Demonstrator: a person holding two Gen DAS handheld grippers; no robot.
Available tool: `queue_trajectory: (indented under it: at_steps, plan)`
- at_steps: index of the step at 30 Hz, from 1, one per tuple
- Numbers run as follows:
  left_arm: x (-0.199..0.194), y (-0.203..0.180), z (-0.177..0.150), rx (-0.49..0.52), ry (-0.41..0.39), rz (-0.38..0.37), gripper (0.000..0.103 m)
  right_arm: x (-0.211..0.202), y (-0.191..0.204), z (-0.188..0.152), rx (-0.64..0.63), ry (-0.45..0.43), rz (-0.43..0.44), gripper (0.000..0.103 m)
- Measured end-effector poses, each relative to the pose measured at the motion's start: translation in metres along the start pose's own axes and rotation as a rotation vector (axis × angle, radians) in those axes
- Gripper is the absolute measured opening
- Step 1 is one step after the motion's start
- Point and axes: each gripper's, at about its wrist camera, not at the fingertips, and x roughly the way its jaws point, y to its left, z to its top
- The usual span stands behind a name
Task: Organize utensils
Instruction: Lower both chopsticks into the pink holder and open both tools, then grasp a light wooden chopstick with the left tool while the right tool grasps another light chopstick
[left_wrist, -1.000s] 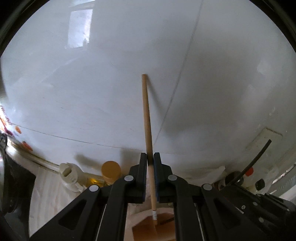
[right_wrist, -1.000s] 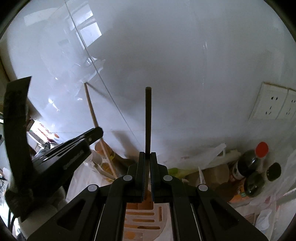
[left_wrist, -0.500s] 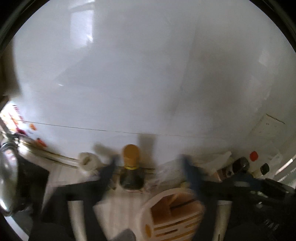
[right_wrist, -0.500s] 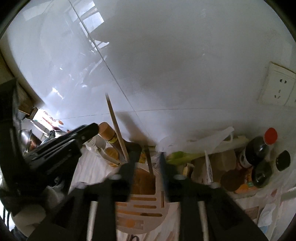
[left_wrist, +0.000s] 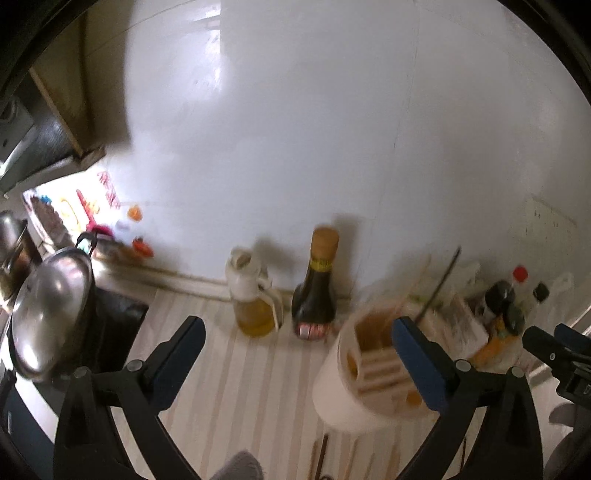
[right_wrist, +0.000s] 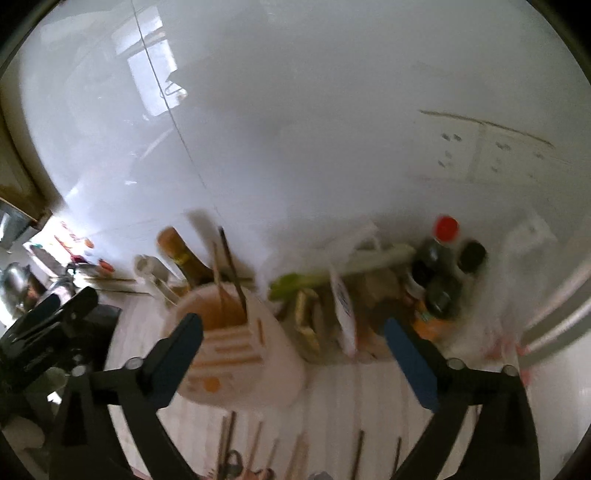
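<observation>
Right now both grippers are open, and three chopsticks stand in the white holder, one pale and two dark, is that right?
Not quite: the right wrist view shows two chopsticks in the white holder, one pale chopstick and one dark chopstick. The left gripper and right gripper are indeed open.

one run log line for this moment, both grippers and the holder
left gripper: open, empty | right gripper: open, empty | utensil holder: light chopstick and dark chopstick inside | loose chopsticks: on counter
</observation>
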Motion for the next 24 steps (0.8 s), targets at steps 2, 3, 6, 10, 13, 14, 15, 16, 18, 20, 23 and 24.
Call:
queue_trajectory:
  at_steps: [2,3,6,10,13,14,15,16,18,20,23,24]
  plan:
    - [0.000,-0.001,-0.015,0.003,0.032,0.001,0.103,-0.003,-0.002,-0.021,-0.004,0.004,-0.029,0.102]
    - [0.003,-0.001,-0.028,0.011,0.060,0.003,0.103,-0.003,-0.003,-0.029,-0.004,0.011,-0.037,0.102]
    - [0.010,-0.002,-0.058,0.027,0.122,0.019,0.103,0.006,-0.008,-0.059,0.003,0.070,-0.046,0.102]
    - [0.032,-0.003,-0.107,0.073,0.232,0.078,0.103,0.031,-0.016,-0.110,0.023,0.177,-0.042,0.103]
    - [0.057,-0.001,-0.148,0.099,0.333,0.090,0.103,0.058,-0.023,-0.149,0.047,0.282,-0.023,0.097]
    - [0.064,0.000,-0.160,0.111,0.363,0.097,0.103,0.067,-0.027,-0.162,0.059,0.316,-0.014,0.083]
    - [0.070,0.001,-0.169,0.116,0.385,0.104,0.102,0.079,-0.030,-0.175,0.074,0.359,-0.005,0.074]
    - [0.077,0.003,-0.180,0.118,0.410,0.112,0.102,0.091,-0.034,-0.189,0.088,0.405,-0.005,0.064]
    - [0.088,0.007,-0.196,0.116,0.452,0.115,0.095,0.110,-0.040,-0.210,0.124,0.465,0.016,0.058]
    - [0.096,0.011,-0.209,0.115,0.492,0.113,0.086,0.127,-0.042,-0.228,0.144,0.520,0.030,0.051]
    - [0.104,0.014,-0.220,0.109,0.525,0.099,0.080,0.146,-0.036,-0.251,0.151,0.575,0.046,0.045]
    - [0.106,0.014,-0.224,0.110,0.538,0.092,0.078,0.149,-0.033,-0.255,0.147,0.581,0.051,0.042]
